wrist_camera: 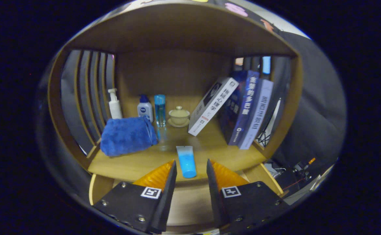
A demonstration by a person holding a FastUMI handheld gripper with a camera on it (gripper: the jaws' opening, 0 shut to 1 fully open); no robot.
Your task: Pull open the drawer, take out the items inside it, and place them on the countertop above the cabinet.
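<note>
- The gripper (191, 169) hovers at the front lip of the wooden surface (135, 164), its fingers (159, 178) parted and grasping nothing, the gap between them wider than the tube that lies there.
- A blue tube (186, 161) lies flat on the surface between the fingertips and just ahead of them, touching neither, its pale flat end pointing toward the back and its rounded end toward the gripper.
- The tube looks light and soft-walled, likely to dent under a hard squeeze and to slip along its smooth skin; a hold across the body near its middle seems the safest place.
- Just beyond, to the left, a folded blue towel (126, 135) sits soft and bulky, well apart from the tube.
- Farther back stand a white pump bottle (114, 104), a small white bottle with a blue cap (144, 108), a tall clear blue bottle (159, 109) and a lidded cup on a saucer (179, 116), the cup likely fragile.
- To the right, a white book (212, 106) leans against a row of upright books (249, 111).
- Whether this tube came from the drawer cannot be told, nor whether anything remains inside.
</note>
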